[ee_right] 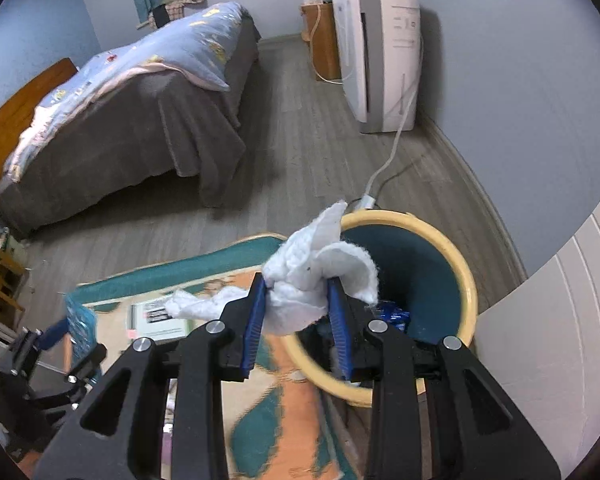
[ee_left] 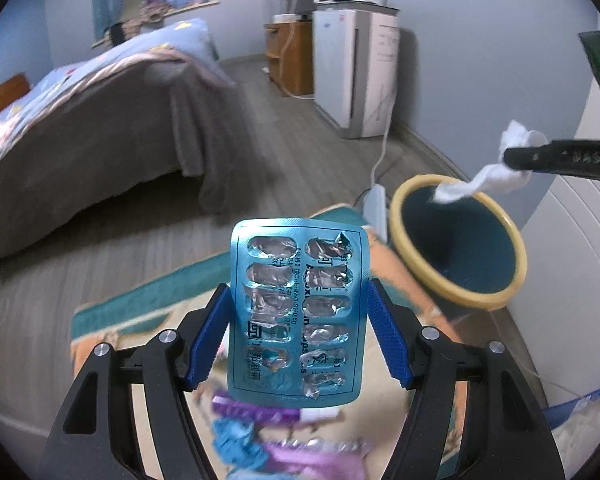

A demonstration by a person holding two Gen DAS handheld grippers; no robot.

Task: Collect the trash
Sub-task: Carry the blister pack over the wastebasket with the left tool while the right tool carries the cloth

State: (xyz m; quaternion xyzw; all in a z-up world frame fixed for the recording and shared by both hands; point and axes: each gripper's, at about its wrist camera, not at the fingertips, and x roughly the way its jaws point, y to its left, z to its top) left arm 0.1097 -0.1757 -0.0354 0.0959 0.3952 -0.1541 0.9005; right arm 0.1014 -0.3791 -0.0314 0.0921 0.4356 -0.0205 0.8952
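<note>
My left gripper (ee_left: pixel 298 332) is shut on an empty blue pill blister pack (ee_left: pixel 298 312) and holds it upright above the rug. My right gripper (ee_right: pixel 298 320) is shut on a crumpled white tissue (ee_right: pixel 316 276) just left of and above the bin's rim. The bin (ee_right: pixel 466 284) is teal inside with a yellow rim, and something blue lies in it. In the left wrist view the bin (ee_left: pixel 516 240) stands to the right, with the right gripper's finger (ee_left: pixel 556 158) holding the tissue (ee_left: pixel 484 180) over its far rim.
An orange and teal rug (ee_right: pixel 204 268) carries a paper (ee_right: pixel 156 318) and another tissue (ee_right: pixel 192 304). Purple and blue litter (ee_left: pixel 260 436) lies below my left gripper. A bed (ee_right: pixel 132 120), a white appliance (ee_right: pixel 380 56) with a cable, and a white cabinet (ee_right: pixel 548 352) stand around.
</note>
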